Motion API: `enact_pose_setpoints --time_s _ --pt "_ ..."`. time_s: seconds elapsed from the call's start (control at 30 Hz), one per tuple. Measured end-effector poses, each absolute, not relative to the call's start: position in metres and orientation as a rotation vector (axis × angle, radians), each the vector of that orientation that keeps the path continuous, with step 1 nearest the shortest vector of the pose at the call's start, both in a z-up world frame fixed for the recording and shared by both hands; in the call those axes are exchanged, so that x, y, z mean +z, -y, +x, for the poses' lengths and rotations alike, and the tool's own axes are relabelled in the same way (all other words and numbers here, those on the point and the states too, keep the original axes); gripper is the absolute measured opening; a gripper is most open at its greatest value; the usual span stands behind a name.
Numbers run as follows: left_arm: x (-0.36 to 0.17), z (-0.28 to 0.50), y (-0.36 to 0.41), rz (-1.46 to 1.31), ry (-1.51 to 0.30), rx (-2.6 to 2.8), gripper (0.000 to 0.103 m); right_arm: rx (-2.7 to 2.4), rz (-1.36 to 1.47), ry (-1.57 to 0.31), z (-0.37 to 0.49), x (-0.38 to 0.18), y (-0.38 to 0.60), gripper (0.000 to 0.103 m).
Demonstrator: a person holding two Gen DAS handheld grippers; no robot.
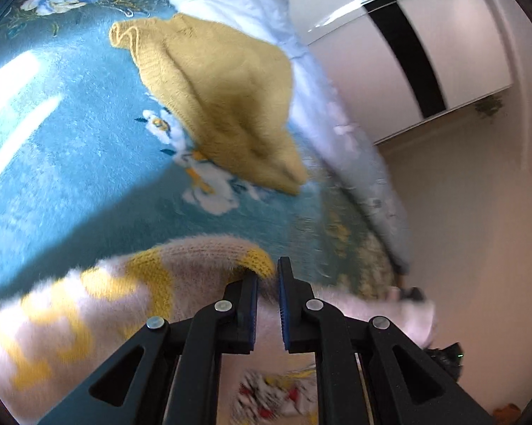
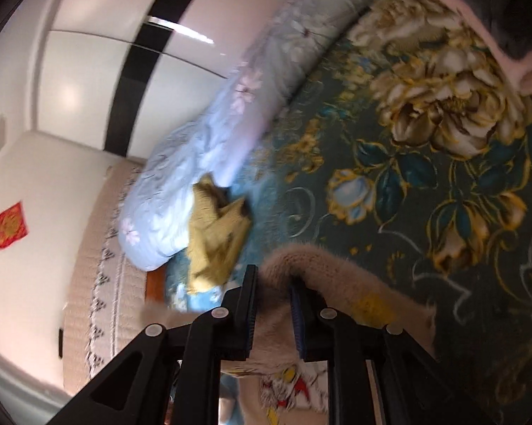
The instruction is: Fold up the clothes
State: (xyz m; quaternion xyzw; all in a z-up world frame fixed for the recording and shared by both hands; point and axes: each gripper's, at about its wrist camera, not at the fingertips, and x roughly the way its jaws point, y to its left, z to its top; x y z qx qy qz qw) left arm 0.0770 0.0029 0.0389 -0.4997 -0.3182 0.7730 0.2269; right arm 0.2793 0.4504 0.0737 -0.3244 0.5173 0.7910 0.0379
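Sweater [image 1: 209, 106], quilt [image 2: 202, 148], teal floral bedspread [image 1: 71, 163]

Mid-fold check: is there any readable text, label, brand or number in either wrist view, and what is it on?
No text can be read in either view.
Red square sticker on the white wall: a gold emblem, too blurred to read.
Printed patch on the fluffy pink-and-yellow sweater: a red, yellow and black graphic, smeared by motion blur, no letters legible.
Yellow knit sweater, teal floral bedspread, light blue floral quilt: no label or writing visible.
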Motion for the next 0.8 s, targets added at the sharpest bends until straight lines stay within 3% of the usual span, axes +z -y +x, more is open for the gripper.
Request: enact_pose_setpoints --time_s 0.33,0.53,0.57,0.6,0.67,0.73,0.8 --pt "-0.025 0.02 -0.025 -1.573 0.904 2.114 0.013 2.338 -1.07 -1.529 0.207 0.025 -0.474 0.022" --pt "-0.026 0.023 -0.01 -1.58 1.013 2.034 0.021 2.247 -1.075 -1.593 0.2 -0.003 -0.486 0.028" --pt "-0.023 0.024 -0.008 -1.577 1.022 2.027 0.028 2.235 -1.059 -1.621 0.202 -0.005 -0.488 0.034" --pt "-0.015 0.027 -0.005 -1.565 1.019 2.03 0.037 2.234 -1.035 -1.646 0.205 -0.002 -0.49 0.046" --pt "0.006 0.035 -0.001 -1.508 1.006 2.036 0.043 2.235 -0.989 -1.688 0.212 0.005 -0.492 0.063" --pt "0.03 0.046 0.003 -1.437 0.985 2.041 0.044 2.277 -0.966 -1.664 0.221 0.025 -0.488 0.063" --pt "0.055 0.064 0.011 -1.34 0.943 2.061 0.052 2.324 -0.943 -1.635 0.231 0.045 -0.483 0.063"
